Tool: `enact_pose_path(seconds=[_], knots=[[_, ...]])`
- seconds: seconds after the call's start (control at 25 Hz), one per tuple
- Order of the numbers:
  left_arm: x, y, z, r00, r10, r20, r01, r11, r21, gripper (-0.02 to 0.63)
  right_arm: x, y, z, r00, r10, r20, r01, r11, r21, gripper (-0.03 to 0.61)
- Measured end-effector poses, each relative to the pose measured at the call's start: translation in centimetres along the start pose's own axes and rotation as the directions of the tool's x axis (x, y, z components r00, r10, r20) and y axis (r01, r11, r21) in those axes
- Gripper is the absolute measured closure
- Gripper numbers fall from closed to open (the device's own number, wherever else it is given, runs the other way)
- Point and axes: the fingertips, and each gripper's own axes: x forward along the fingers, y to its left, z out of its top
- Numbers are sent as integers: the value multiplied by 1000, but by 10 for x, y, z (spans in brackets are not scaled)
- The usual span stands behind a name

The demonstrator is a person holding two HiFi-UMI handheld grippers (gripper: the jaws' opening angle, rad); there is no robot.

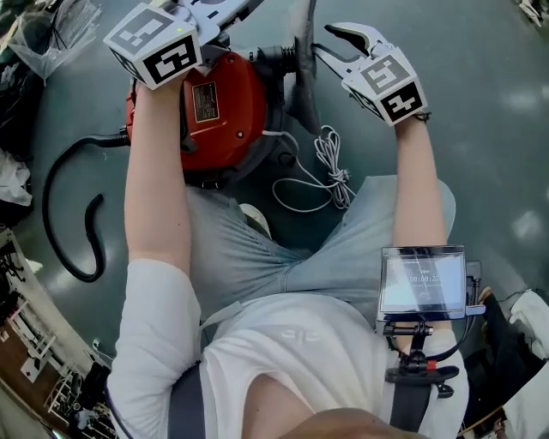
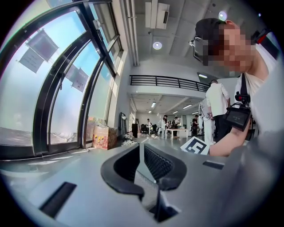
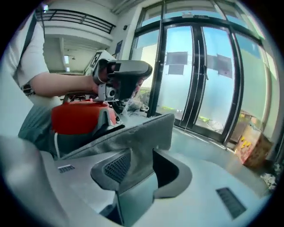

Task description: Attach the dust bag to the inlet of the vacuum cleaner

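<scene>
The red vacuum cleaner (image 1: 219, 111) stands on the floor between the person's knees and shows at the left of the right gripper view (image 3: 77, 117). A grey cloth dust bag (image 1: 304, 86) rises from its right side. My right gripper (image 1: 330, 45) is shut on that bag, whose flap (image 3: 133, 133) stretches from the vacuum cleaner into the jaws (image 3: 142, 153). My left gripper (image 1: 225, 10) is held over the vacuum cleaner's far side, its jaws partly cut off by the picture's top edge. In its own view the jaws (image 2: 141, 153) are shut on a thin grey woven sheet (image 2: 148, 186), seemingly the same bag.
A black hose (image 1: 69, 214) curls on the floor at the left, and a white power cord (image 1: 322, 171) lies bundled right of the vacuum cleaner. A small screen (image 1: 422, 281) hangs at the person's chest. Glass doors (image 3: 199, 75) stand beyond; several people (image 2: 213, 111) are far off.
</scene>
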Motion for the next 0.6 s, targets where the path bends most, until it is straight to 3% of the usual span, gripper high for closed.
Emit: enact_pose_path(seconds=[0.12, 0.2, 0.44, 0.52, 0.6], knots=[[1, -4, 7, 1000, -7, 2, 7, 1000, -2, 575, 12, 4, 19, 996, 38, 87, -46, 994, 96, 470], [2, -7, 9, 1000, -11, -11, 11, 1000, 0, 575, 23, 12, 35, 991, 47, 127, -64, 989, 131, 572], [4, -12, 10, 999, -33, -29, 33, 999, 12, 575, 34, 11, 43, 995, 17, 102, -34, 986, 162, 572], [4, -12, 8, 999, -34, -31, 34, 999, 14, 575, 24, -4, 41, 989, -39, 142, 2, 968, 249, 571], [4, -10, 10, 999, -30, -19, 30, 1000, 5, 575, 10, -24, 26, 993, -46, 108, 8, 943, 332, 571]])
